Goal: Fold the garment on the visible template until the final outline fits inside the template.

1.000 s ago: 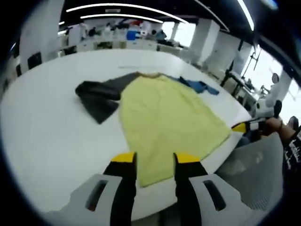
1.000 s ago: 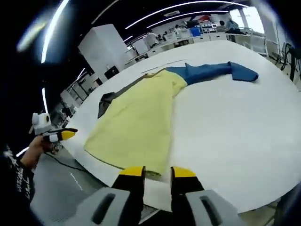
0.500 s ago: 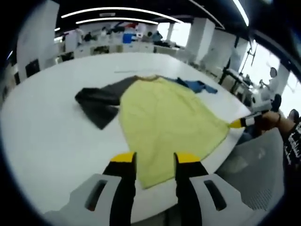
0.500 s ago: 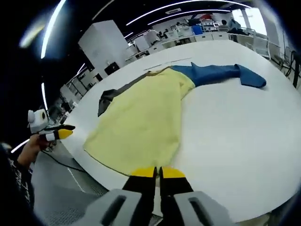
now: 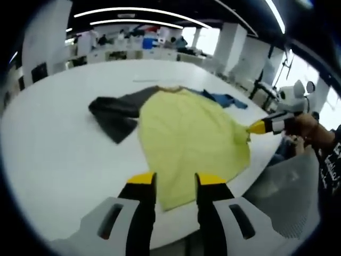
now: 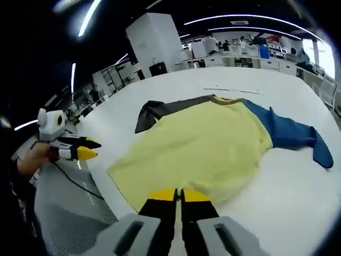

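pinching the yellow garment hem, right tongs closed, left tongs apart

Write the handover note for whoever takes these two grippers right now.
Right gripper: shut on the yellow shirt at its hem corner, which is lifted and pulled inward.
Left gripper: open, jaws either side of the other hem corner, nothing held.
The shirt lies spread on the white table, grey sleeve and blue sleeve out flat.
Done: one corner gripped.
Left: grip the other corner, then all folds.
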A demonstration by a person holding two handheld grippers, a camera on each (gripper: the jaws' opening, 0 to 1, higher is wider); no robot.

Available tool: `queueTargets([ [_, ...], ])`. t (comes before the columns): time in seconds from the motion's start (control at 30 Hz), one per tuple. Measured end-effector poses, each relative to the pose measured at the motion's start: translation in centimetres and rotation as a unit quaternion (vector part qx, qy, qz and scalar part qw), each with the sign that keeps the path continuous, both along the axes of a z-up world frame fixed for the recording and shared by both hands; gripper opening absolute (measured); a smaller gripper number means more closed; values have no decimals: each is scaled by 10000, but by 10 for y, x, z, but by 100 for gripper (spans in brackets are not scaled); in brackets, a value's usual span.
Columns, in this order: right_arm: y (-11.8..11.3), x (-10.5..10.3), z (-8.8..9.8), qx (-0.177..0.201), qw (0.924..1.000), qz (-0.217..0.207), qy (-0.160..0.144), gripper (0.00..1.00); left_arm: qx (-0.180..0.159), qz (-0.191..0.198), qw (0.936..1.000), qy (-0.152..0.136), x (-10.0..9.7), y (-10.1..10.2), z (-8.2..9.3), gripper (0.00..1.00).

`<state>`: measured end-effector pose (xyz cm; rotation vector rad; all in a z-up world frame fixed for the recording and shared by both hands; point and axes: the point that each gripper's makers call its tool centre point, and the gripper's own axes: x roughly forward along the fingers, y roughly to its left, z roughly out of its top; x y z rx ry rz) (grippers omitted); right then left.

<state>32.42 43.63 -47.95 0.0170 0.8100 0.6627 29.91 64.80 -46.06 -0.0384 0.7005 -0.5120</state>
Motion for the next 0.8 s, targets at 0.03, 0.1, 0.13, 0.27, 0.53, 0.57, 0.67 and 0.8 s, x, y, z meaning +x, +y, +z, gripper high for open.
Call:
queueTargets([
  [0.03, 4, 3, -4, -71, 9999, 85, -3, 0, 3, 16, 10000, 5, -1, 1, 0, 26],
  [0.1, 11, 8, -12, -92, 9999, 130, 50, 0, 8, 56, 10000, 21, -1, 4, -1, 25],
  [0.13, 14, 10, -16, -67, 9998, 149, 82, 0, 9, 76, 10000, 18, -1, 5, -1, 25],
  [0.27, 20, 15, -35, -167, 9993, 186, 286, 0, -67, 222, 9997, 50, -1, 11, -2, 23],
  [0.53, 27, 11, -48, -301, 9980, 379, 415, 0, -6, 223, 9996, 144, -2, 12, -7, 25],
  [0.57, 27, 11, -49, -317, 9979, 388, 422, 0, 2, 221, 9996, 147, -1, 12, -7, 25],
  [0.67, 28, 10, -54, -351, 9974, 425, 468, 0, -14, 205, 9997, 139, 0, 10, -6, 25],
  [0.8, 28, 9, -56, -232, 9973, 330, 620, 0, 10, 143, 9998, 147, 1, 7, -8, 26],
])
